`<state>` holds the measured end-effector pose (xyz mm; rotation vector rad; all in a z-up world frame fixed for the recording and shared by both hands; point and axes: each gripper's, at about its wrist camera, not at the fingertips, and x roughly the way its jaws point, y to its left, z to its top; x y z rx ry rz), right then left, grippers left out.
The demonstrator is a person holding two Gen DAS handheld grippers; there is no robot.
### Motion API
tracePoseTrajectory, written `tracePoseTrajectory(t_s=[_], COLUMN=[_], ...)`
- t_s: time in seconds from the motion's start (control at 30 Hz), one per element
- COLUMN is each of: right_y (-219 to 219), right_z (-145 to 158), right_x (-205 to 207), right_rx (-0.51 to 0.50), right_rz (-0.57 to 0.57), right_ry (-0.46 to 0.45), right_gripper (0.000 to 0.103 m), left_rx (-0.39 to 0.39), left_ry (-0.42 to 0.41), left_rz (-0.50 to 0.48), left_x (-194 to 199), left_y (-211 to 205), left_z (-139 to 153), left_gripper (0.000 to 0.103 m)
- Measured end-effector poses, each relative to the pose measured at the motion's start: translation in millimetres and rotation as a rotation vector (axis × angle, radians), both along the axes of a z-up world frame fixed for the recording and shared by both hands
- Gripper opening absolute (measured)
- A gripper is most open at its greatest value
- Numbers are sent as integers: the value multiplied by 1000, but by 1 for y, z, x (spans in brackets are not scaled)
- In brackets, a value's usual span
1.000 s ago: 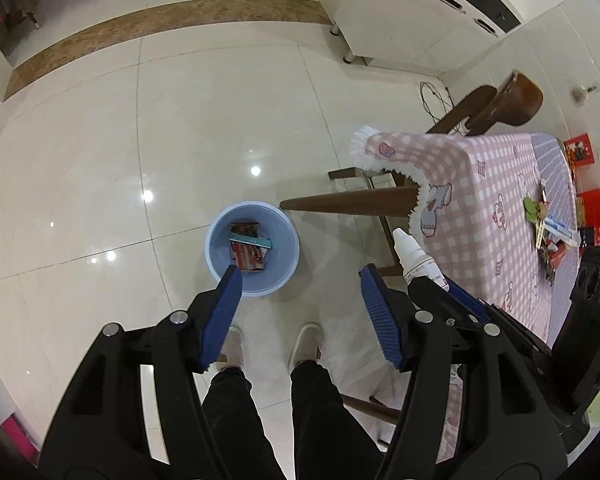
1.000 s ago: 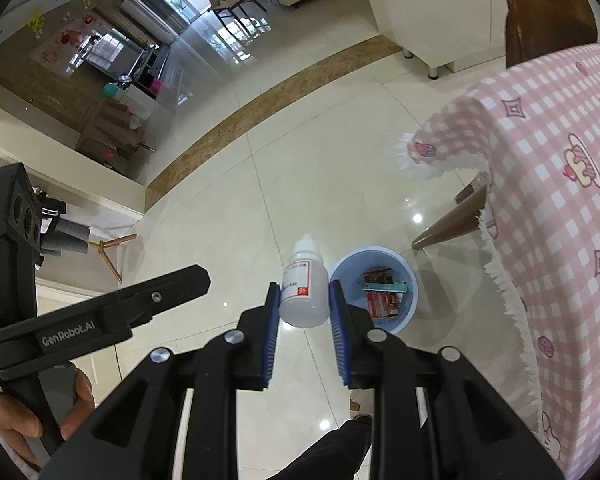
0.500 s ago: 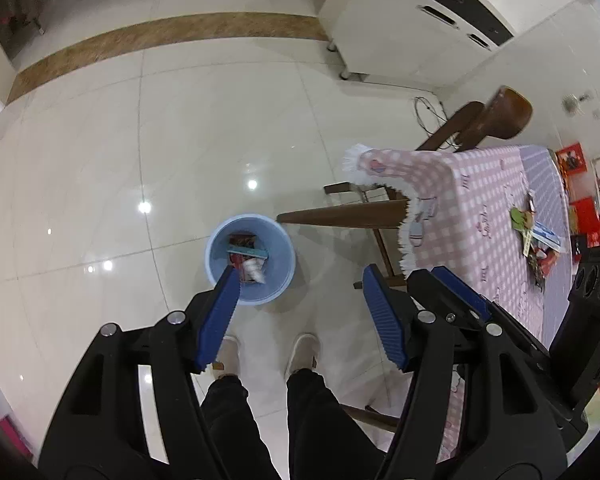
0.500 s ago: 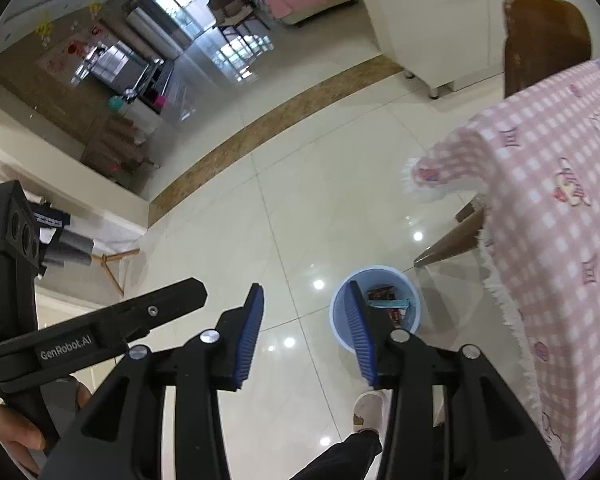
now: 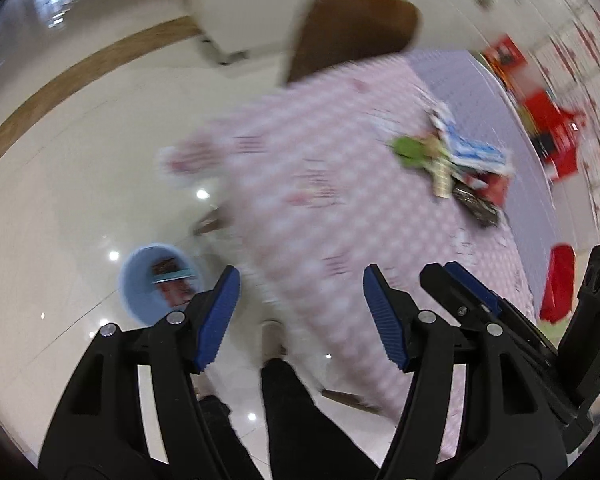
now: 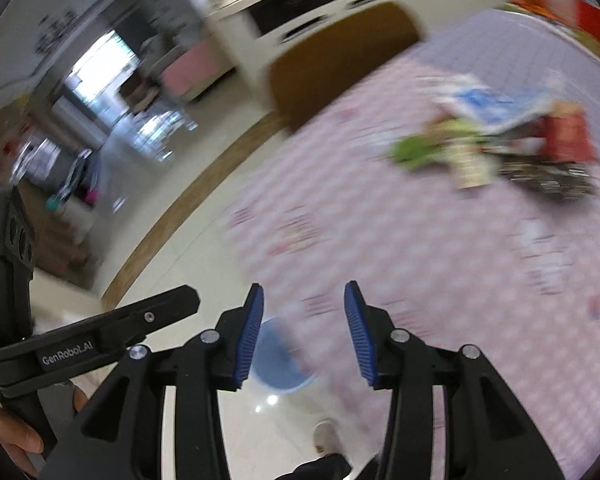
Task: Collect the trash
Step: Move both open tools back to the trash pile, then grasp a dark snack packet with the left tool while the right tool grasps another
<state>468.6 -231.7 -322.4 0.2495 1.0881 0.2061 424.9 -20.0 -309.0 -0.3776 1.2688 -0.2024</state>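
Observation:
A light blue bin (image 5: 156, 284) stands on the floor by the table corner with packets in it; its rim shows blurred in the right wrist view (image 6: 280, 364). A pile of trash (image 5: 456, 164) lies on the pink checked tablecloth (image 5: 320, 200): a green wrapper, a blue-white packet, a red box, a dark wrapper. The pile also shows in the right wrist view (image 6: 496, 148). My left gripper (image 5: 300, 312) is open and empty above the table edge. My right gripper (image 6: 304, 336) is open and empty, short of the pile.
A brown wooden chair (image 5: 352, 36) stands at the table's far side, with a white cabinet (image 5: 252, 8) behind it. Red items (image 5: 556, 136) line the wall at the right. My legs and slipper (image 5: 272, 340) are below. Both views are motion-blurred.
The right gripper opened and the white bottle left it over the bin. Both grippers then swung up from the bin toward the tabletop and the trash pile.

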Motion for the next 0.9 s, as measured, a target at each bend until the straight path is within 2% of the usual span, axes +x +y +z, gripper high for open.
tracePoseTrajectory(t_s=[0.07,0.23,0.37,0.43,0.6,0.9], right_y=[-44,-139,-194,-218,-255,-278], right_z=[0,-10,-16,-21,-27,-38], right_x=[7,26,39,43,45,53], right_rx=[-19,-45,-60,-59,-58,-10], right_rz=[-62,-186,-268,-297,-334,-302], right_ry=[-4,6,4,10,13,17], right_gripper=[42,42,42,42,42,44], left_rx=[-1,-20,-41,-63,-91,-58], left_ry=[4,33,60,87,132,166], left_rz=[-64,-161,-198,-191,-174,-148], left_x=[21,62,84,97,118,146], left_y=[-49,-139,-191,-216,-259,-292], left_z=[-6,-21,-29,-36,-51,-73], left_gripper=[63,63,64,68,70,71])
